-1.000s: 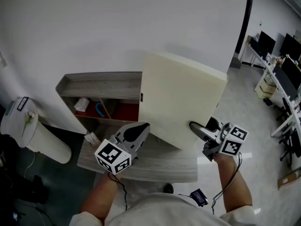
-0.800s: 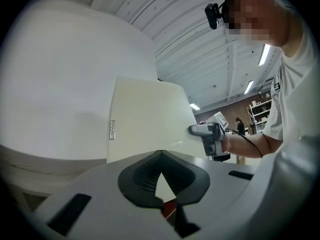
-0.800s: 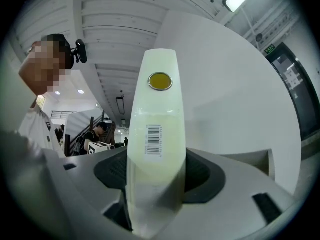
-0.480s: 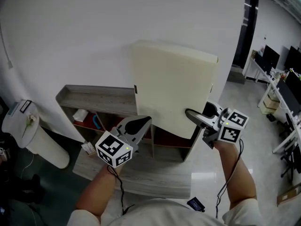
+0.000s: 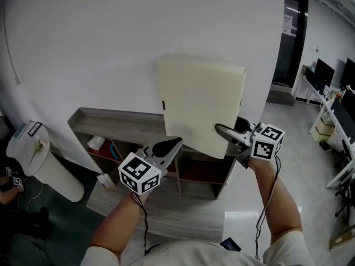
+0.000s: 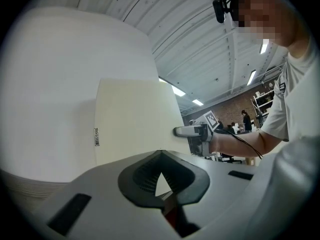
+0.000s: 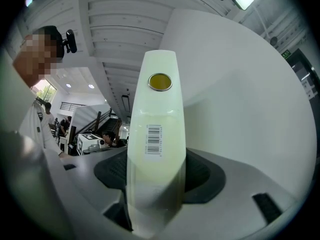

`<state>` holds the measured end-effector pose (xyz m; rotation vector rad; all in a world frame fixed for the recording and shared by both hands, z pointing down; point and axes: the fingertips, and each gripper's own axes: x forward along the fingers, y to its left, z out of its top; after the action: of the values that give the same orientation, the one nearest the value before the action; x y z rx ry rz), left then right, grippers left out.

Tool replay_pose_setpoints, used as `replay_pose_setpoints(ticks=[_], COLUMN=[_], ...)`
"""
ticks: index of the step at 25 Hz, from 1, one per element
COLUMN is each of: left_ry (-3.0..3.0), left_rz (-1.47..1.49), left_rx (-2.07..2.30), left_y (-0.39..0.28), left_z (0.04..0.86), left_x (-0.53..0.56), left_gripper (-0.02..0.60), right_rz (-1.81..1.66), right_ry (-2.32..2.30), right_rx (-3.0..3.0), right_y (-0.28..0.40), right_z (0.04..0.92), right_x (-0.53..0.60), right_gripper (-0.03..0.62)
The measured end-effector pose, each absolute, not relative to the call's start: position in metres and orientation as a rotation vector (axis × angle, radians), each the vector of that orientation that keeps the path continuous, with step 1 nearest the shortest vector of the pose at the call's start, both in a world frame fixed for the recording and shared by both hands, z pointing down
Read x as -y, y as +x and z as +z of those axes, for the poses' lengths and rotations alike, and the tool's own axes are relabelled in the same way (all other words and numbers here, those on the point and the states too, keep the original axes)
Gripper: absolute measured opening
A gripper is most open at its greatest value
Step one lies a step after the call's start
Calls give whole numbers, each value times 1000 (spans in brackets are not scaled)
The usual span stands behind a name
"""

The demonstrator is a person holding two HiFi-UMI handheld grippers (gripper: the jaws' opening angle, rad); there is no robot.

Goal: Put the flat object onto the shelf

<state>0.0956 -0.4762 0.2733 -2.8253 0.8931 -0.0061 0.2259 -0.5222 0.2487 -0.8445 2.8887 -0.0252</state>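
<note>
The right gripper (image 5: 228,135) is clamped on the spine of the flat object (image 5: 199,98), a cream binder, near its lower right corner. The left gripper (image 5: 166,147) has its 2 jaws drawn together on nothing, its tip at the binder's lower left corner. The binder hangs upright in the air above the right half of the shelf (image 5: 111,122), near the top board's front edge. This looks like the carrying step. Next, the binder needs lowering squarely onto that board.

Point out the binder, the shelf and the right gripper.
cream binder (image 5: 199,98): head view, middle of its cover.
shelf (image 5: 119,122): head view, bare top board.
right gripper (image 5: 227,131): head view, between its fingertips at the binder's spine.
</note>
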Motion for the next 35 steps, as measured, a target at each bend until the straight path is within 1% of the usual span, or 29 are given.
replay_pose_setpoints(ticks=[6,13,24,35], left_ry=[-2835,-2845,-2866,-2895], left_rz=[-9,2,-11,7], left_rx=[-906,-929,-911,-877], left_y=[112,112,118,101], left_z=[275,284,287,291], left_x=[490,499,501,493], left_gripper=[14,14,14,14], right_rz=[-25,-47,-31,-9], right_ry=[-839,-822,-818,-980], right_rx=[-2912,-2911,-2926,-2872], right_y=[236,240,240,256], right_z=[254,264,266,266], right_x=[543,554,556,539], right_gripper=[287,288,311,322])
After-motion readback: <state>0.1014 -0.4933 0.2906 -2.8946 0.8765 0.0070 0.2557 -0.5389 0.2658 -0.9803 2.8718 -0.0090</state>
